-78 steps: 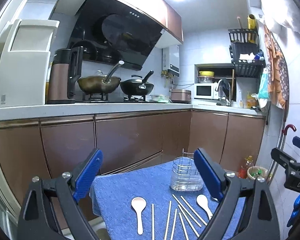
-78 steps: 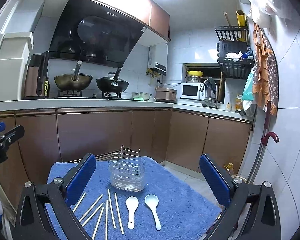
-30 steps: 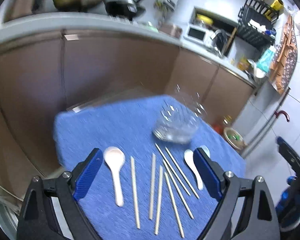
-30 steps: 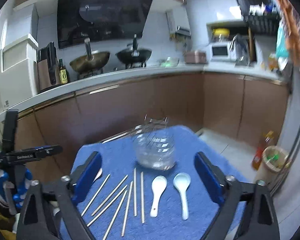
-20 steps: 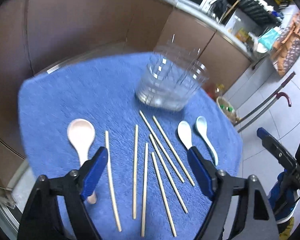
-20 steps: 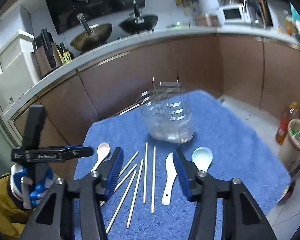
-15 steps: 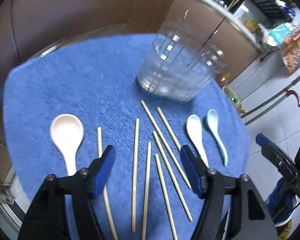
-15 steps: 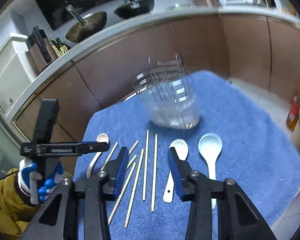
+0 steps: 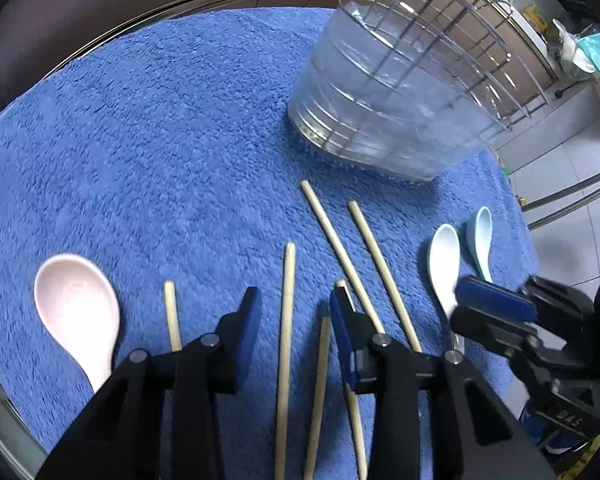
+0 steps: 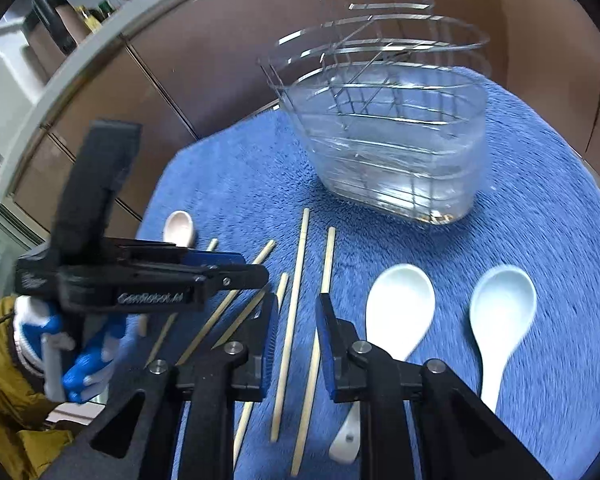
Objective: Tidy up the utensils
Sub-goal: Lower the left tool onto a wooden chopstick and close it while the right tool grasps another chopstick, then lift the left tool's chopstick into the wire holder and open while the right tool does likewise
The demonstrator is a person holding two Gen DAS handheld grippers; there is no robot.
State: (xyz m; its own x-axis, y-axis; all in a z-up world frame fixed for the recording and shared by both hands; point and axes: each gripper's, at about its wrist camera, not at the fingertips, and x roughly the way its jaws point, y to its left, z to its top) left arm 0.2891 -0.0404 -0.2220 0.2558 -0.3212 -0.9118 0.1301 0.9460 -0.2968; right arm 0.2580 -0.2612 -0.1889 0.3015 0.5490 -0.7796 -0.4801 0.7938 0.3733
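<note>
Several wooden chopsticks (image 9: 286, 320) lie side by side on a blue towel (image 9: 160, 140), seen also in the right wrist view (image 10: 296, 292). A pink spoon (image 9: 78, 312) lies at the left. A white spoon (image 10: 396, 308) and a pale blue spoon (image 10: 500, 312) lie at the right. A clear utensil holder with a wire rack (image 10: 388, 128) stands behind them. My left gripper (image 9: 294, 300) is low over the chopsticks, jaws narrowed around one, apart from it. My right gripper (image 10: 296, 304) is low over two chopsticks, jaws narrowed, not touching.
The towel (image 10: 560, 200) covers a small table whose edges drop off on all sides. Brown kitchen cabinets (image 10: 220, 52) stand behind. The right gripper shows at the right of the left wrist view (image 9: 496, 312). The left gripper and a gloved hand (image 10: 84, 368) show at the left.
Both grippers have come down and forward to the chopsticks, and their jaws have narrowed from wide open. The utensils have not moved.
</note>
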